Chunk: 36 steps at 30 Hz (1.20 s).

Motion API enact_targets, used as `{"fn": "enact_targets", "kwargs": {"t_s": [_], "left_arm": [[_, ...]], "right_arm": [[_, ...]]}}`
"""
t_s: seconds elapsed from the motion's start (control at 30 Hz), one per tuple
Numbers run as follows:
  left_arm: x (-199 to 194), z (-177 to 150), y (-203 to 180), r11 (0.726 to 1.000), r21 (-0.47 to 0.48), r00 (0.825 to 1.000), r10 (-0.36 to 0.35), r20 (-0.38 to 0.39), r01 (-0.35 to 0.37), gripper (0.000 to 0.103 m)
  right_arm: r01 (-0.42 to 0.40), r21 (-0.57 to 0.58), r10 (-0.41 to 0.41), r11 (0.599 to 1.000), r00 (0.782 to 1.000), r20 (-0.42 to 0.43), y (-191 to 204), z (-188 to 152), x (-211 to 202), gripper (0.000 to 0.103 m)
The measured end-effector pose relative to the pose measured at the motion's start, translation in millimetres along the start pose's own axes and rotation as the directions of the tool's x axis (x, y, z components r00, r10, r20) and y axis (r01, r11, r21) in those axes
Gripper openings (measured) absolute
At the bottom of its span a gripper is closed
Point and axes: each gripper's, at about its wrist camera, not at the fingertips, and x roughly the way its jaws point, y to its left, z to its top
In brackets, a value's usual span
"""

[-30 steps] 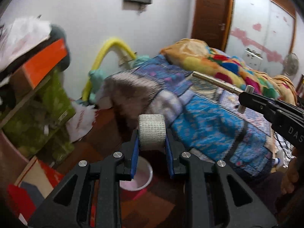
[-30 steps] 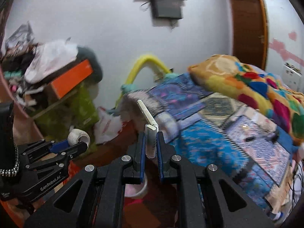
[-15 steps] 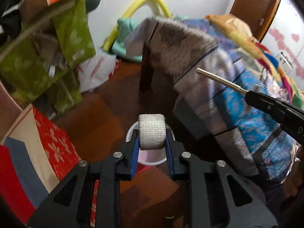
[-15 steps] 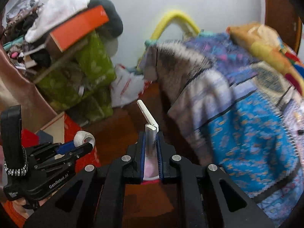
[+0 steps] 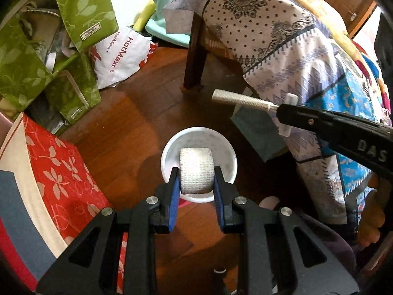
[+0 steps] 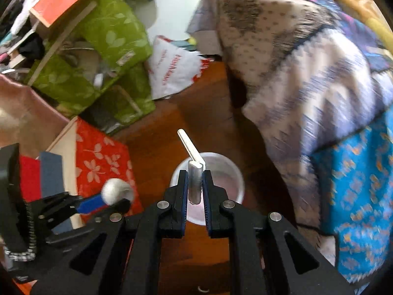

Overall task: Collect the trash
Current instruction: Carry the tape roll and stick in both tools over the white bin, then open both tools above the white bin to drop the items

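My left gripper (image 5: 196, 178) is shut on a white bandage roll (image 5: 196, 172) and holds it right above a white round bin (image 5: 221, 145) on the wooden floor. My right gripper (image 6: 195, 184) is shut on a silver razor (image 6: 191, 156), handle pointing up and away, above the same bin (image 6: 221, 174). The razor (image 5: 243, 100) and right gripper also show in the left wrist view, to the right of the bin. The left gripper with the roll (image 6: 115, 190) shows at the lower left of the right wrist view.
A bed with patterned sheets (image 5: 294, 49) and its dark wooden leg (image 5: 194, 59) stand right of the bin. Green bags (image 5: 61, 49), a white plastic bag (image 5: 122, 54) and a red flowered box (image 5: 54, 167) crowd the left. Wooden floor (image 5: 137, 113) surrounds the bin.
Both grippers tilted down from the bed and wall toward the floor. The bin now sits directly under both held items and looks larger and closer.
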Motion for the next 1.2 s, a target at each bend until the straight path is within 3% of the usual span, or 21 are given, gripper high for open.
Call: {"fn": "enact_targets", "kwargs": {"t_s": [0.17,0.3,0.47,0.9,1.2], "left_arm": [[14,9,0,0.999,-0.012,0.998,-0.035,-0.050,0.035,0.025],[24,13,-8,1.000,0.020,0.998,0.013,-0.063,-0.012,0.034],[24,16,-9,1.000,0.007,0.998,0.030,-0.062,-0.030,0.035],[-58,16,-23,0.999,0.003,0.995,0.051,0.090,-0.051,0.035],[-136,11,-69,0.997,0.063,0.969,0.037,0.245,-0.054,0.035]], "right_arm": [[0.050,-0.052,-0.050,0.997,0.999,-0.006,1,3,3,0.026],[0.076,-0.067,-0.076,0.995,0.997,-0.001,-6,1,-2,0.027],[0.081,-0.055,-0.080,0.995,0.997,0.009,-12,-3,-14,0.027],[0.097,-0.043,-0.090,0.994,0.987,0.133,-5,-19,-86,0.027],[0.139,-0.001,-0.133,0.990,0.945,0.299,-12,-42,-174,0.027]]}}
